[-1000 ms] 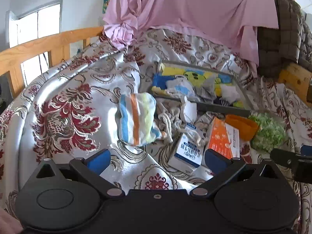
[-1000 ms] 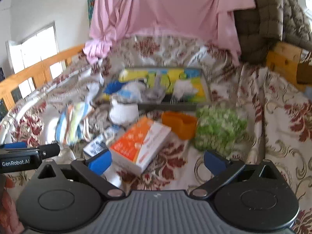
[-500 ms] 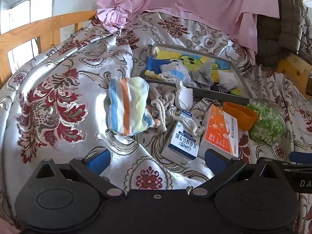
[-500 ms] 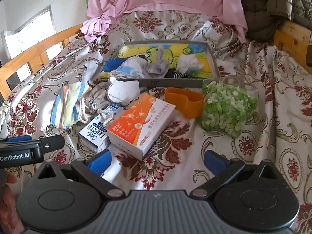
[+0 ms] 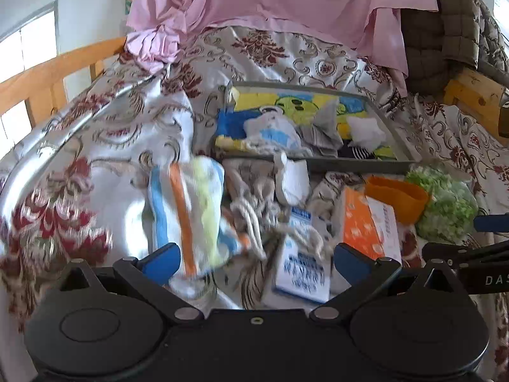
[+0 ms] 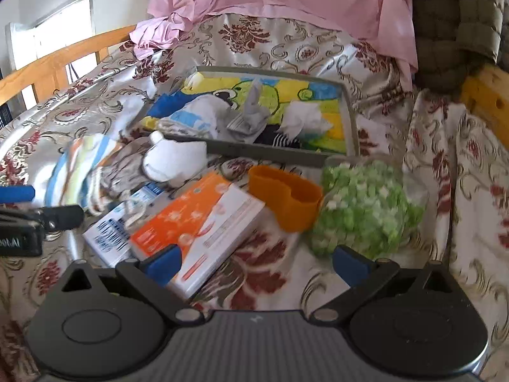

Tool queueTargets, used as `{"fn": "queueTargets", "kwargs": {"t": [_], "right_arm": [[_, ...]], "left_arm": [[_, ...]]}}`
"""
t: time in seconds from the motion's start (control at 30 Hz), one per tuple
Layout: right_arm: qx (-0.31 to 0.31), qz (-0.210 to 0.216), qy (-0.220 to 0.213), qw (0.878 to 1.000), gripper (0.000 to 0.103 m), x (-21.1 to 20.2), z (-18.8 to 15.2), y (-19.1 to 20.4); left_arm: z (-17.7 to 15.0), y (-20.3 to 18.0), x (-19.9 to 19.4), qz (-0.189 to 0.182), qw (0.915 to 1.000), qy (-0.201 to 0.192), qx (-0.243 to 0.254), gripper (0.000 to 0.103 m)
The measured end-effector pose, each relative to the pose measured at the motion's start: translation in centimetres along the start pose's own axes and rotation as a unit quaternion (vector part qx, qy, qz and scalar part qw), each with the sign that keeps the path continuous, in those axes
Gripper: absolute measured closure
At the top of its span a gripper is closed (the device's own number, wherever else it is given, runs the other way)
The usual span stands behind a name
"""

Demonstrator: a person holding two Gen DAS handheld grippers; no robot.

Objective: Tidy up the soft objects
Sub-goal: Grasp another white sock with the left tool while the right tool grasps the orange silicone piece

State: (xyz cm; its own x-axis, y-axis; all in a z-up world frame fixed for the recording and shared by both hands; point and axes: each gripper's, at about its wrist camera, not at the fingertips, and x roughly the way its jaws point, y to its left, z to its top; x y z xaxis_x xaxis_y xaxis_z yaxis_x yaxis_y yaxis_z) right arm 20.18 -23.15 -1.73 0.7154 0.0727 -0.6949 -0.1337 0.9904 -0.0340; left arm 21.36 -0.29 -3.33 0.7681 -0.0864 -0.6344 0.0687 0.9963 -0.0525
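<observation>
Striped cloth point(image 5: 187, 213) lies on the bed between the spread, empty left claw's point(image 5: 254, 262) fingers; right claw point(image 6: 256, 265) spread, empty.

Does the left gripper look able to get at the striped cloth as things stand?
Probably yes: the left gripper is open, empty and close to the striped cloth, which lies uncovered on top.

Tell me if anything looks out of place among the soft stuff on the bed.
Two stiff cartons, an orange box and a blue-and-white carton, lie among the cloths, outside the tray. Nothing looks spilled or damaged.
</observation>
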Motion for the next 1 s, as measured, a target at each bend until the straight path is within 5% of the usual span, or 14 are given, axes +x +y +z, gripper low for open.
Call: {"fn": "queueTargets", "kwargs": {"t": [0.6, 1.0], "right_arm": [[-0.035, -0.016, -0.056, 0.998, 0.0, 2.8, 2.3, -1.1], [-0.074, -0.017, -0.072, 0.994, 0.0, 5.7, 2.5, -1.4]], "left_arm": [[3.2, 0.5, 4.8, -0.024, 0.9947, -0.097, 0.027, 0.001], [4.3, 0.4, 9.2, -0.076, 0.9909, -0.098, 0.053, 0.001]]}}
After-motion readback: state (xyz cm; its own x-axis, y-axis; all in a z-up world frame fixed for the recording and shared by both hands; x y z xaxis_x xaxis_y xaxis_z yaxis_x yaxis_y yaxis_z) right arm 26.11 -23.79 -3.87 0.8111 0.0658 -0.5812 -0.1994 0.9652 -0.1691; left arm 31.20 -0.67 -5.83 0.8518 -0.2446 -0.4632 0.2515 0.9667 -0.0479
